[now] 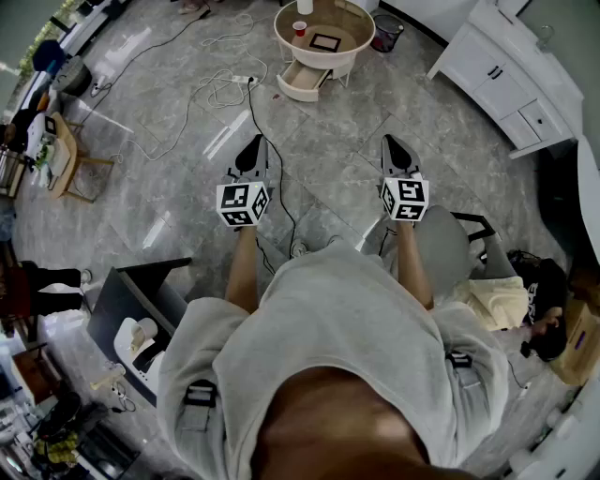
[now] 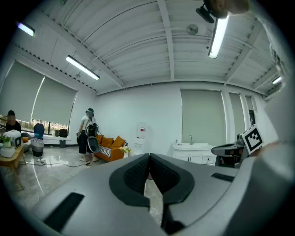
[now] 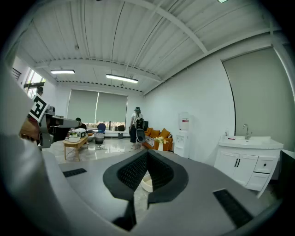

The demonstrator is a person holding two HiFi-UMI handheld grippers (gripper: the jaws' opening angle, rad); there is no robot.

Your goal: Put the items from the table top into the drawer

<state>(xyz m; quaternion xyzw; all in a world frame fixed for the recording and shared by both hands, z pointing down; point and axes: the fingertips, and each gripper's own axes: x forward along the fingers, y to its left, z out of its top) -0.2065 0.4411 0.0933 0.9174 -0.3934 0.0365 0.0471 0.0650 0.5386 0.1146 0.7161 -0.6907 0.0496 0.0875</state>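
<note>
A small round table (image 1: 354, 54) stands far ahead on the floor, and its drawer (image 1: 302, 82) is pulled open toward me. On the top I see a red cup (image 1: 299, 28), a flat black-framed item (image 1: 325, 42) and a white item (image 1: 305, 6) at the frame's edge. My left gripper (image 1: 255, 143) and right gripper (image 1: 389, 142) are held side by side at waist height, well short of the table. Both point roughly level. The left gripper's (image 2: 149, 157) jaws meet with nothing between them. The right gripper (image 3: 147, 155) is shut and empty too.
A power strip with looping cables (image 1: 234, 86) lies on the floor between me and the table. White cabinets (image 1: 511, 75) line the right wall, and a wastebasket (image 1: 386, 33) stands beside the table. A chair (image 1: 459, 246) is at my right. A person (image 2: 87, 137) stands near an orange sofa (image 2: 110, 146).
</note>
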